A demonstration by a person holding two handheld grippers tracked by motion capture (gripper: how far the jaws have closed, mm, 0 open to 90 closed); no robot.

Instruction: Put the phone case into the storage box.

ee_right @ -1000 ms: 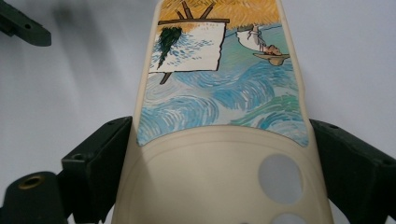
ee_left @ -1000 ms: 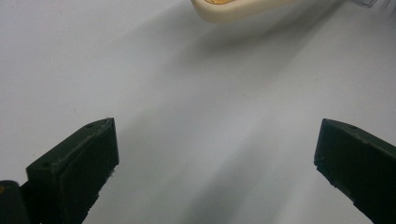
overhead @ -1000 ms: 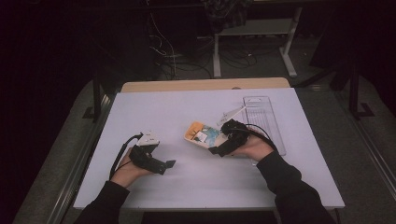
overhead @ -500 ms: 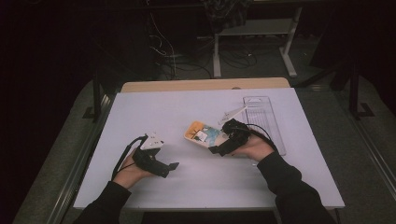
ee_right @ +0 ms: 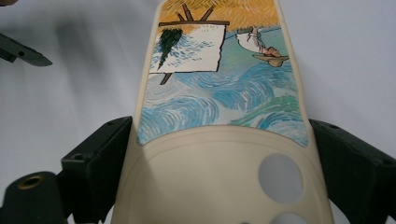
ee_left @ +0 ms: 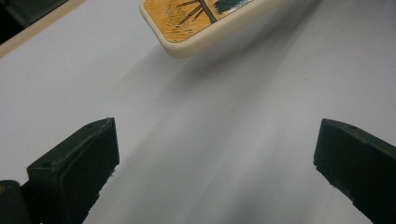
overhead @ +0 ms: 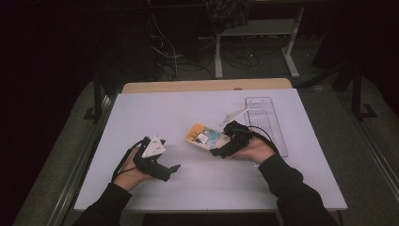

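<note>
Gripping the phone case (ee_right: pixel 219 116) by its two long edges, the right gripper (overhead: pixel 219 149) has both black jaws pressed flat against the cream sides, so it is closed on a wide thing rather than standing free. In the right gripper view the case runs off the bottom edge, cutting away its camera end: one round hole is whole, a second is only half seen. Its painted back, blue swirls below and orange above, faces the camera, and the far end is clipped by the top of that view. From the high view the case (overhead: pixel 203 136) sits near the middle of the white table (overhead: pixel 155 113), right of centre; whether it rests on the surface or is lifted a little cannot be told there. The right hand (overhead: pixel 251 149) covers most of its gripper's body. Just right of it lies a clear plastic tray (overhead: pixel 264 117), its near end hidden behind that hand. The left gripper (overhead: pixel 175 168) is at the near left, well apart from the case, jaws spread wide with nothing between them; its own view catches just one cream corner of the case (ee_left: pixel 196 28) at the top edge
</note>
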